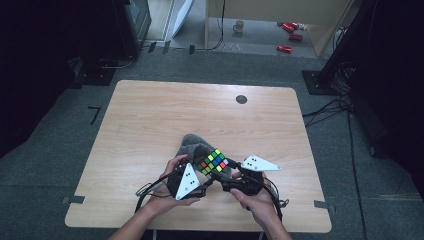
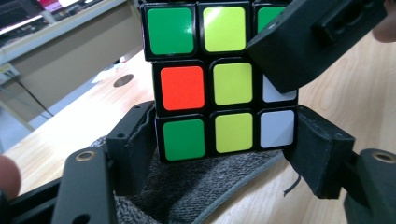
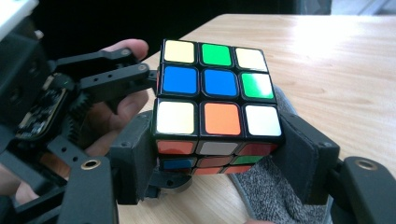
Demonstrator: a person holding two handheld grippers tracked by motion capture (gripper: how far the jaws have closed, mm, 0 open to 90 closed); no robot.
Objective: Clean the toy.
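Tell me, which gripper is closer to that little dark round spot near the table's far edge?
Right. The right gripper sits on the cube's right side, more nearly under the dark round spot; the left gripper sits further left.

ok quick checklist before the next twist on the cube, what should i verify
1. Left gripper closed on the multicoloured puzzle cube, bottom layer: ok.
2. Right gripper closed on the cube's nearest layer: ok.
3. The two grippers hold different layers, so one can turn: ok, as far as visible.
4. Cube layers lined up, none half-turned: ok.
5. Grey knitted cloth clear of the jaws: cannot tell, it lies right beneath them.
6. Light wooden table free around the hands: ok.
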